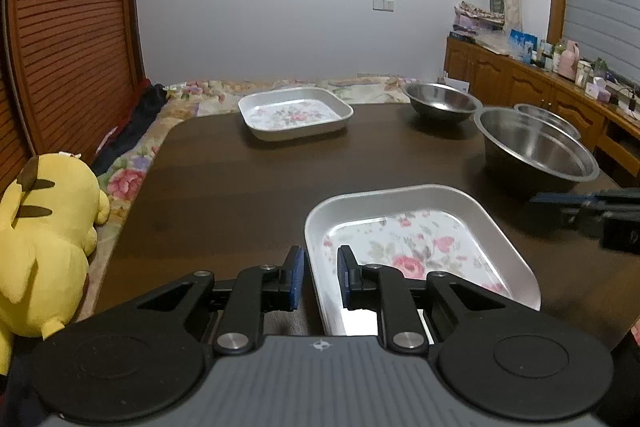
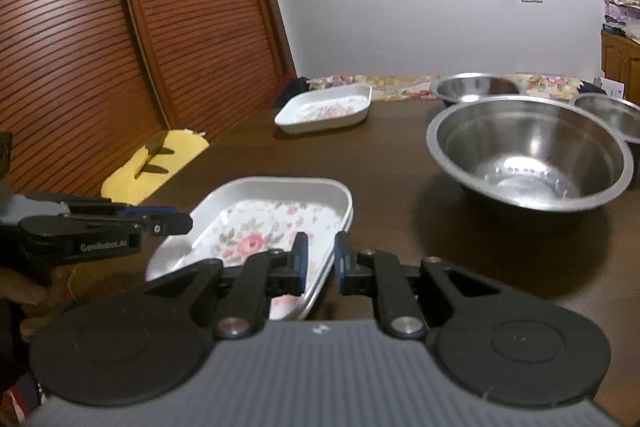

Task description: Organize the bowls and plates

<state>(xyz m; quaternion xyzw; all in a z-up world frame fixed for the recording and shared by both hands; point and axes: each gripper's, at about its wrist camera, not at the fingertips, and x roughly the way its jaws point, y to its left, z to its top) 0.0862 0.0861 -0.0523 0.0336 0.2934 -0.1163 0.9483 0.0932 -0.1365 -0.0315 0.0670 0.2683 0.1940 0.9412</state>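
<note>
Dark brown table (image 1: pixel 248 187) fills both views, with a floral bedspread (image 1: pixel 132 171) along its left and far edges. Near floral dish (image 1: pixel 420 247), a rounded-rectangle white plate with raised walls, sits at the near edge of the table; its long axis runs roughly near-left to far-right in the left wrist view. Its near end is hidden under both gripper bodies in each view.

Left gripper (image 1: pixel 320 277) straddles the dish's left wall, one blue pad outside and one inside; jaws narrow, but a gap shows beside the wall, so a firm pinch can't be confirmed. Right gripper (image 2: pixel 321 261) straddles the right wall the same way, jaws nearly closed around the rim; contact is blurred and hard to read.

Second floral dish (image 1: pixel 295 111) lies at the far side, well apart from the first. Large steel bowl (image 2: pixel 528 151) stands right of the near dish, with a smaller steel bowl (image 2: pixel 476 87) behind it and a third bowl (image 2: pixel 612 115) cut off at the right frame edge. Yellow plush toy (image 1: pixel 44 235) lies off the table's left, partly cropped.
</note>
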